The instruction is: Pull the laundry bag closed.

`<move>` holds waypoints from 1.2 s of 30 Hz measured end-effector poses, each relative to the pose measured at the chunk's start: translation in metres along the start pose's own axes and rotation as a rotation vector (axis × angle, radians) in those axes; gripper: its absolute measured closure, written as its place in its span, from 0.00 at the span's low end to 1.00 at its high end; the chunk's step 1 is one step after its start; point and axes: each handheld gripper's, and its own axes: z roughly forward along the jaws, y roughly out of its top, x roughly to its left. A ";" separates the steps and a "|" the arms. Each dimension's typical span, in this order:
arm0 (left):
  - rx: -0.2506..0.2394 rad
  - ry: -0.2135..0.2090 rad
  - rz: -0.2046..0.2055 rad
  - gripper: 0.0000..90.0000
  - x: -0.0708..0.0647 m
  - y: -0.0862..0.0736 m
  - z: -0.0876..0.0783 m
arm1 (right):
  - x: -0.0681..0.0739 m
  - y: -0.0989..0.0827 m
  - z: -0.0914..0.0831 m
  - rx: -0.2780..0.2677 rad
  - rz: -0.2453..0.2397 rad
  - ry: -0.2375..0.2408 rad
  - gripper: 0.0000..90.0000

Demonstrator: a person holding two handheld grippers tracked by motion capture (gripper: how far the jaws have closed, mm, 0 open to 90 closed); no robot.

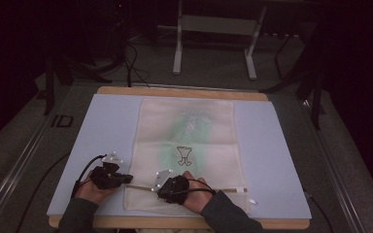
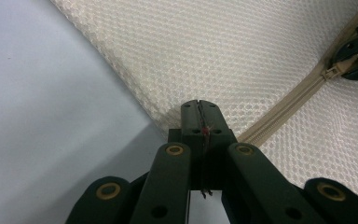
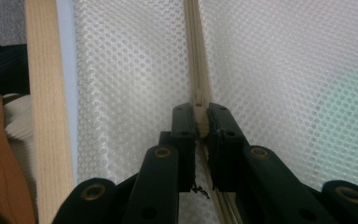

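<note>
From above, your left gripper (image 1: pixel 126 179) sits at the left edge of the mesh laundry bag (image 1: pixel 187 145), which lies flat in the middle of the pale blue mat (image 1: pixel 272 160), near your edge of the table. Its own view adds what the high one cannot: the jaws are pressed together on the corner hem of the bag (image 2: pixel 242 51), right where the zipper (image 2: pixel 284 105) begins, and your other gripper shows far off at the slider. Moving right along the zipper line (image 1: pixel 223 189), your right gripper (image 1: pixel 161 190) rests low on the bag. Its camera shows the jaws drawn narrow around the beige zipper pull (image 3: pixel 199 100), pinching it between the pads, with the zipper tape (image 3: pixel 193 37) running straight ahead. That view also catches the wooden table edge (image 3: pixel 44 93) at the left and a green tint (image 3: pixel 354 107) through the mesh.
</note>
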 end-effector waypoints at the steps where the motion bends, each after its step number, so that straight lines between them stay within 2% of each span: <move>1: 0.000 0.001 0.001 1.00 0.000 0.000 0.000 | 0.000 -0.001 -0.001 0.003 0.000 0.002 0.91; 12: 0.000 0.000 0.000 1.00 0.000 0.000 0.000 | -0.002 -0.011 -0.007 0.014 0.017 0.004 0.91; 36: 0.002 0.001 -0.002 1.00 0.000 0.000 0.000 | -0.004 -0.030 -0.018 -0.003 0.064 -0.004 0.91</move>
